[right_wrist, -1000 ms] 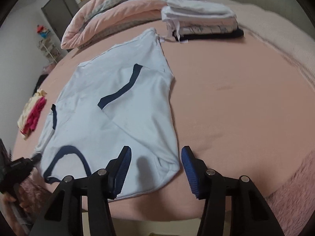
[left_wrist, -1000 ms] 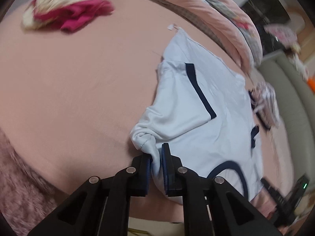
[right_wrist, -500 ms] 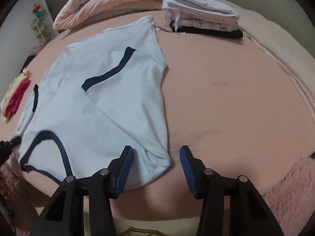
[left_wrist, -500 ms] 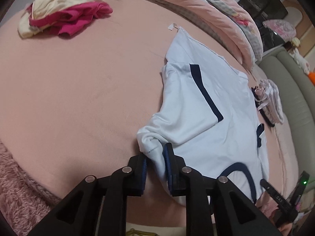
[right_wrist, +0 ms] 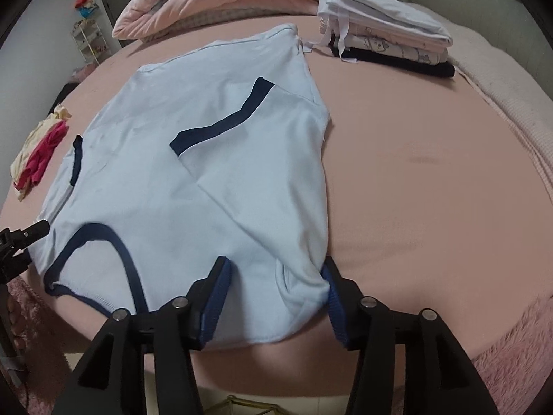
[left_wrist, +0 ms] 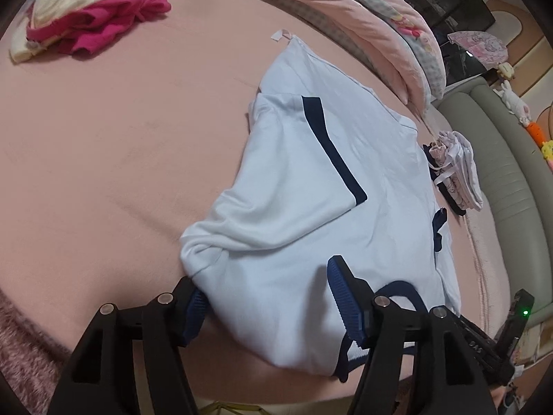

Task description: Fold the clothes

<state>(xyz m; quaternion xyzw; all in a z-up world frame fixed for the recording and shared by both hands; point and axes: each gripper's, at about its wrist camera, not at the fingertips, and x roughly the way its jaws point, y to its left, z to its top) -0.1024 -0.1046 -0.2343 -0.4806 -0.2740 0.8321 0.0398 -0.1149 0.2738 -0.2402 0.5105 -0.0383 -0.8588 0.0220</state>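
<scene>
You were between folds on the shirt (left_wrist: 311, 180), flat on the bed (left_wrist: 103, 138) with both sleeves turned in: left gripper (left_wrist: 266, 297) was opening off the shoulder, right gripper (right_wrist: 276, 290) stood part-open astride the other, both pitched steeply down, gripping nothing; I judge a lengthwise fold was due.

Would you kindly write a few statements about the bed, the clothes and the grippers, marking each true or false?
1. The light blue T-shirt has dark navy trim. True.
2. Its sleeve nearest the folded stack is spread outward. False: it is folded in over the body.
3. A folded stack of clothes lies beyond the shirt. True.
4. The left gripper is clamped shut on the shirt. False: its jaws are opening, cloth between them.
5. The crumpled pink and cream pile lies on the shirt. False: apart, on the sheet.
</scene>
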